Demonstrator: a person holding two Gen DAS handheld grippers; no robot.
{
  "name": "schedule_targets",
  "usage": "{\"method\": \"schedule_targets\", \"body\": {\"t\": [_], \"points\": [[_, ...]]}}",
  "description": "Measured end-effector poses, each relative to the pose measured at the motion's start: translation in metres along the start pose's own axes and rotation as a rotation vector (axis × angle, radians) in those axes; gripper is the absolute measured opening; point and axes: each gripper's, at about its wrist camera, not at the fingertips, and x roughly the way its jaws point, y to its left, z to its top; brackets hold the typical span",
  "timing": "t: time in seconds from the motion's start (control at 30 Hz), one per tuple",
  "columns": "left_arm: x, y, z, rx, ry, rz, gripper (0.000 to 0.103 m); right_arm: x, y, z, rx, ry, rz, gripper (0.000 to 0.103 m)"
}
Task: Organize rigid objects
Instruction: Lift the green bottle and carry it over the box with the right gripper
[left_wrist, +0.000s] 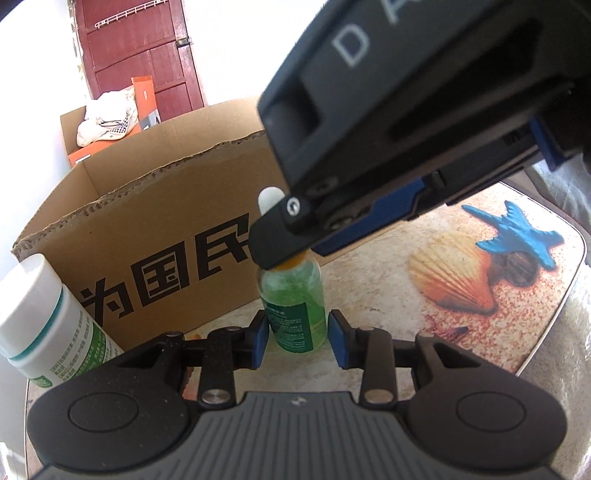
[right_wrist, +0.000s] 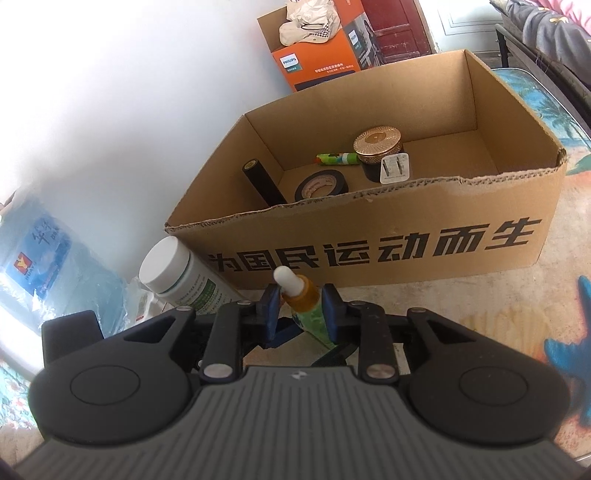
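My right gripper (right_wrist: 300, 308) clamped on the dropper bottle (left_wrist: 295, 310) at its orange neck, bottle upright on table; my left gripper (left_wrist: 295, 341) released, pads flanking its base; cardboard box (right_wrist: 369, 236) at 12 o'clock; white pill bottle (right_wrist: 177, 273) at 10

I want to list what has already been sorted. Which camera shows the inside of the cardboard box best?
The right wrist view. It looks down into the cardboard box, showing a tape roll, a black tube, a gold-lidded jar and a white plug. The left wrist view shows only the box's printed outer wall and torn rim.
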Motion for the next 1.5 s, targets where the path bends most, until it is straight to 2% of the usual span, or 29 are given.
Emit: {"method": "schedule_targets", "body": {"t": [0.27, 0.57, 0.83, 1.03, 1.17, 1.3, 1.43, 1.5], "points": [[-0.003, -0.007, -0.002, 0.038, -0.015, 0.017, 0.036, 0.001, -0.004, 0.004, 0.011, -0.031, 0.013, 0.024], [-0.007, -0.008, -0.003, 0.039, -0.02, 0.025, 0.035, 0.002, 0.004, 0.006, -0.052, -0.055, -0.051, 0.02], [-0.043, -0.015, 0.009, 0.078, -0.057, 0.044, 0.035, -0.033, 0.021, 0.013, -0.091, -0.078, -0.034, 0.019], [-0.084, -0.01, 0.052, 0.062, -0.103, 0.087, 0.035, -0.079, 0.039, 0.048, -0.154, -0.151, 0.042, 0.019], [-0.09, 0.002, 0.094, 0.013, -0.123, 0.061, 0.035, -0.096, 0.039, 0.087, -0.197, -0.186, 0.056, 0.019], [-0.065, 0.007, 0.133, -0.003, -0.119, 0.067, 0.035, -0.091, 0.021, 0.131, -0.2, -0.172, 0.042, 0.019], [-0.015, 0.014, 0.168, -0.052, 0.002, -0.009, 0.035, -0.064, -0.018, 0.169, -0.147, -0.108, 0.018, 0.019], [0.011, 0.016, 0.181, -0.062, 0.048, -0.022, 0.035, -0.048, -0.046, 0.188, -0.092, -0.075, 0.025, 0.019]]}}
